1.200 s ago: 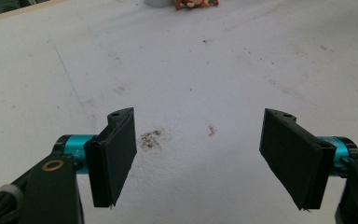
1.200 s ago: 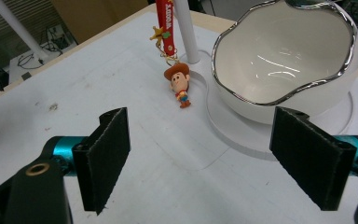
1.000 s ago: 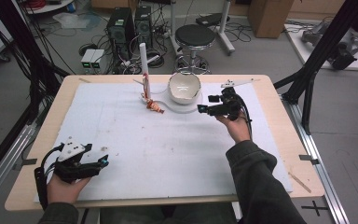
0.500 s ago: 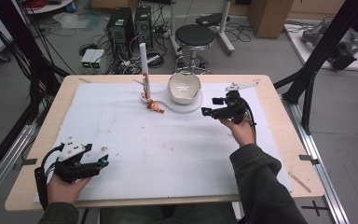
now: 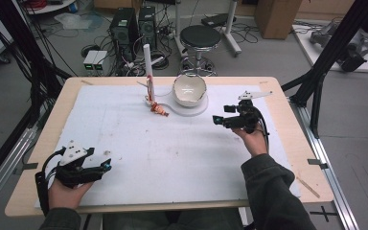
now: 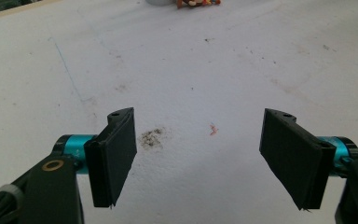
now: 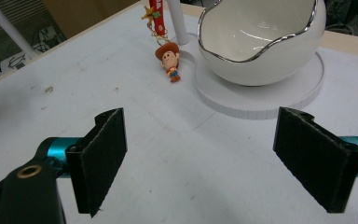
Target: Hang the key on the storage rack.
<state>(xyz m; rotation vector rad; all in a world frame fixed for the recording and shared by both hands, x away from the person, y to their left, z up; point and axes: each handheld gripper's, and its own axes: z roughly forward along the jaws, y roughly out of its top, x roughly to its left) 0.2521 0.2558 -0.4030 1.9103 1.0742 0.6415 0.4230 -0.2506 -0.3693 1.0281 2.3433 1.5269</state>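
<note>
Pulled right tongs (image 5: pixel 219 119) back from bowl (image 5: pixel 189 90), spread, empty. Left tongs (image 5: pixel 106 164) spread, idle. Next: approach toy (image 7: pixel 170 60), clamp.

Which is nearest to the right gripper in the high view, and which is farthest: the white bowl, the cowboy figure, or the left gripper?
From the right gripper, in the high view:
1. White bowl, up and left of it, on its round base.
2. Cowboy figure, farther left, lying by the white post.
3. Left gripper, far across at the table's near left corner.
</note>
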